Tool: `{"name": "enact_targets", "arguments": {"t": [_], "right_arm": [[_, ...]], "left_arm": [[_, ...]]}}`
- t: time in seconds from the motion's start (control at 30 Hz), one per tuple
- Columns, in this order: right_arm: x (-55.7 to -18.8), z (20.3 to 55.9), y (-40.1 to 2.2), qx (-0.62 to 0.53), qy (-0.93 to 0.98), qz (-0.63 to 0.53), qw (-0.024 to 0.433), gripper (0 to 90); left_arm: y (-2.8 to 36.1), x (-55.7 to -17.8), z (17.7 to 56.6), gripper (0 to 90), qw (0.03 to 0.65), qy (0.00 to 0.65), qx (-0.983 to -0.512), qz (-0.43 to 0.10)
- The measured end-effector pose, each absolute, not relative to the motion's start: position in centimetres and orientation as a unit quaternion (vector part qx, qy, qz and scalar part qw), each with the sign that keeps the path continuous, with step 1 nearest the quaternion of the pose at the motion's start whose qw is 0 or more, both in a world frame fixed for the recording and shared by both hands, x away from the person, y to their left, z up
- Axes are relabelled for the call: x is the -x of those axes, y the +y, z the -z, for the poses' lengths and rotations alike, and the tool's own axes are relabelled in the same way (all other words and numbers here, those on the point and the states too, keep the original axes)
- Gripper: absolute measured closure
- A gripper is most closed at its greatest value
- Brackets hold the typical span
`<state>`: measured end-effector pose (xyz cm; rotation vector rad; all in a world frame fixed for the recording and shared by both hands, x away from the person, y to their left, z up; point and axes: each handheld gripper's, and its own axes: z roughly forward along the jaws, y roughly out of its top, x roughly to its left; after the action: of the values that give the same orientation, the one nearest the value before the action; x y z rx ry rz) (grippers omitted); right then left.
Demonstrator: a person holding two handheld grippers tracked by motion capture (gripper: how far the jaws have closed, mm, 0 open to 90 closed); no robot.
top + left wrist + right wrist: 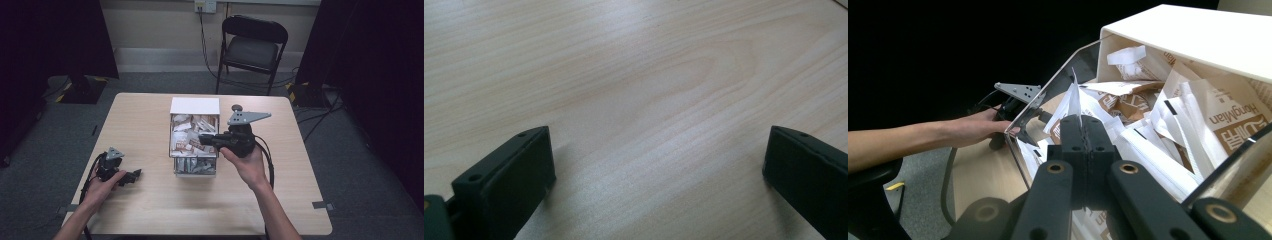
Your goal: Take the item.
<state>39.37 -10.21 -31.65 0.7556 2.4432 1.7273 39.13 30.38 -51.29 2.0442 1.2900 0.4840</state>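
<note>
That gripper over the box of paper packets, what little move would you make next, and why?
Probably lift the right gripper straight up: its jaws are shut on a white packet standing above the heap in the clear drawer, so a short rise should free it.

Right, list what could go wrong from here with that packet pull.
1. The right gripper pinches just the edge of a white packet; it may slip or tear.
2. Neighbouring packets lie packed against it and could drag out over the clear drawer wall.
3. The left gripper rests open on the table, away from the drawer box, so the box could shift.
</note>
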Motion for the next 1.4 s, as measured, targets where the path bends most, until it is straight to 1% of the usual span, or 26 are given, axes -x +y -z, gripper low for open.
{"name": "enact_targets", "arguments": {"t": [0.8,0.93,1.4], "right_arm": [[-38.6,30.0,-12.0,-0.244,0.786,-0.567,0.039,89.9],[-38.2,29.5,-12.4,-0.244,0.782,-0.572,0.048,90.0],[-37.1,28.9,-13.7,-0.247,0.777,-0.576,0.056,90.0]], "left_arm": [[30.4,-39.1,51.3,0.0,0.332,0.494,-0.782,-0.185],[30.4,-39.1,51.3,0.0,0.332,0.494,-0.782,-0.185],[30.4,-39.1,51.3,0.0,0.332,0.494,-0.782,-0.185]]}}
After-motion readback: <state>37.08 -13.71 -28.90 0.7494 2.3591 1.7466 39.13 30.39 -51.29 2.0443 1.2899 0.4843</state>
